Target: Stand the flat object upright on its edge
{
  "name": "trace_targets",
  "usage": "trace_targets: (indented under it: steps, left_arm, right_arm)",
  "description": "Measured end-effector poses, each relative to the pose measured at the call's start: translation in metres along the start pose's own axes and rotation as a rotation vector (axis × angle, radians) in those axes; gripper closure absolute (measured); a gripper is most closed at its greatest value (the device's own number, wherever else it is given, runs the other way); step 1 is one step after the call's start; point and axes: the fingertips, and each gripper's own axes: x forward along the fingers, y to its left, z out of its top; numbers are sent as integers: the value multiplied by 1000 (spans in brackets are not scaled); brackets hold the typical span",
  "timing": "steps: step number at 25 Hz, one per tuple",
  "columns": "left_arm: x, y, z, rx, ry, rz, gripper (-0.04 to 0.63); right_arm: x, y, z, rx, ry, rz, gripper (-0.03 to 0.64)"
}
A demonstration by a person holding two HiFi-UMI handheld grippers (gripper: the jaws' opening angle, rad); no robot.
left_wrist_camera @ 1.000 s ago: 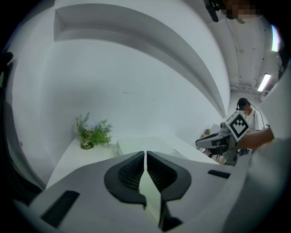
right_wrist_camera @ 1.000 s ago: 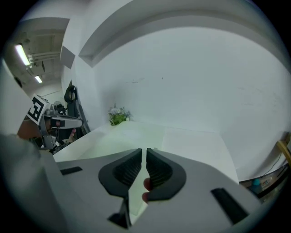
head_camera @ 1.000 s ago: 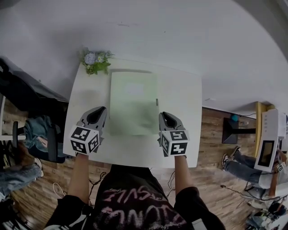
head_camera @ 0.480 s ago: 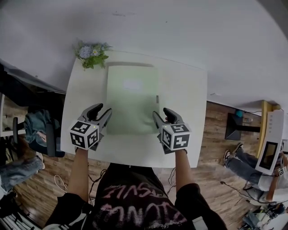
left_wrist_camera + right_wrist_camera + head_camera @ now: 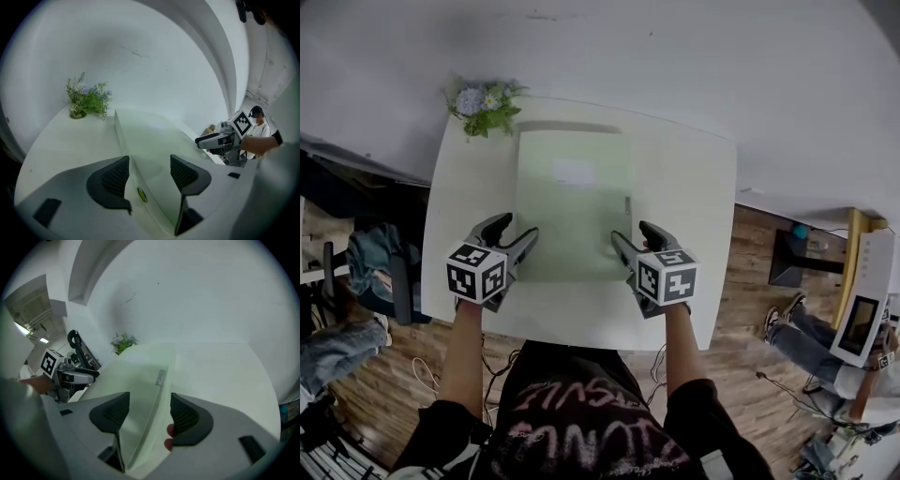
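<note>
The pale green folder [image 5: 574, 202] is laid flat along the middle of the white table [image 5: 694, 187], and a small bunch of flowers [image 5: 483, 103] is set at the table's far left corner. The left gripper [image 5: 517, 230] and the right gripper [image 5: 633, 234] are held low over the table's near half, their jaws just opened wide and nothing gripped (the folder's left edge is straddled by the left pair, its right edge by the right pair).
</note>
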Motion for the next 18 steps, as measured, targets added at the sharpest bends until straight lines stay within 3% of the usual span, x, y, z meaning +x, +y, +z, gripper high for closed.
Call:
trace_targets:
  steps: [18]
  left_arm:
    - [17,4,-15,-73,120,-76,301]
  right_arm:
    - [18,-1,-11,142,133,131,357]
